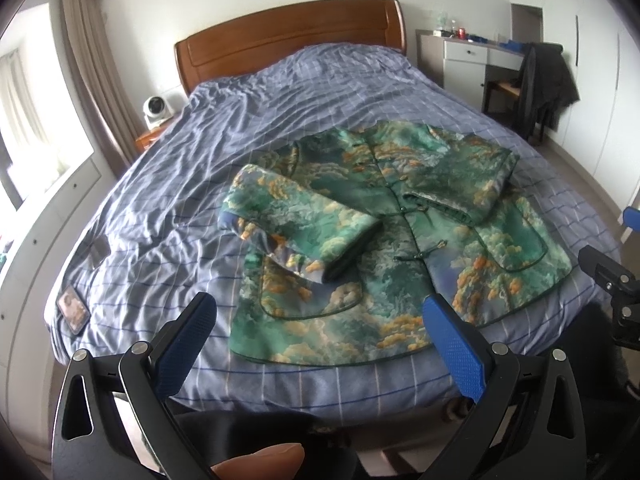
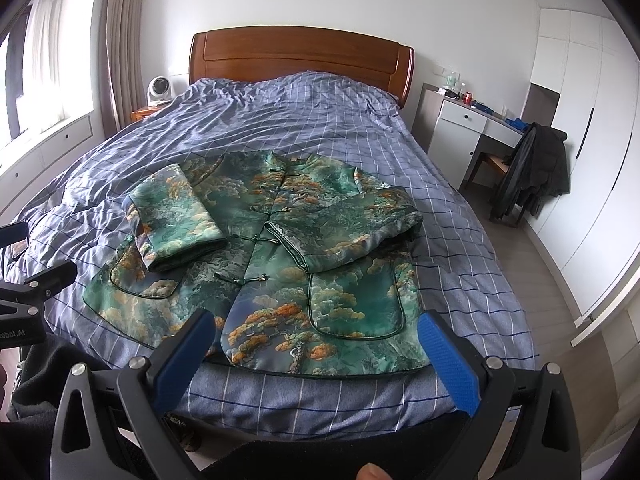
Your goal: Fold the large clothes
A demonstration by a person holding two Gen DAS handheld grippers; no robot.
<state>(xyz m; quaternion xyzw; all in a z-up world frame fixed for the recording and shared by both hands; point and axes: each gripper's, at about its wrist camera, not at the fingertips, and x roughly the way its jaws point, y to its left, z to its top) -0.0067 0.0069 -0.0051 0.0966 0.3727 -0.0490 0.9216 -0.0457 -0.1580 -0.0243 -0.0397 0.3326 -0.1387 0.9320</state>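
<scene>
Rumpled blue checked bedding covers the bed in front of you, with the wooden headboard against the far wall and a white desk off to the right. Your green landscape-print jacket lies front-up near the foot of the bed, buttoned down the middle, both sleeves already folded in across the chest. Its hem runs along the near edge of the mattress.

You hold the left gripper raised short of the foot of the bed, pointed toward the jacket's lower left corner. Its blue-padded fingers stand wide apart, gripping nothing. One fingertip of your hand shows at the bottom of the left wrist view.

Your right gripper hovers level beside it, aimed at the jacket's lower right pocket, fingers likewise spread with nothing between them, clear of the cloth
</scene>
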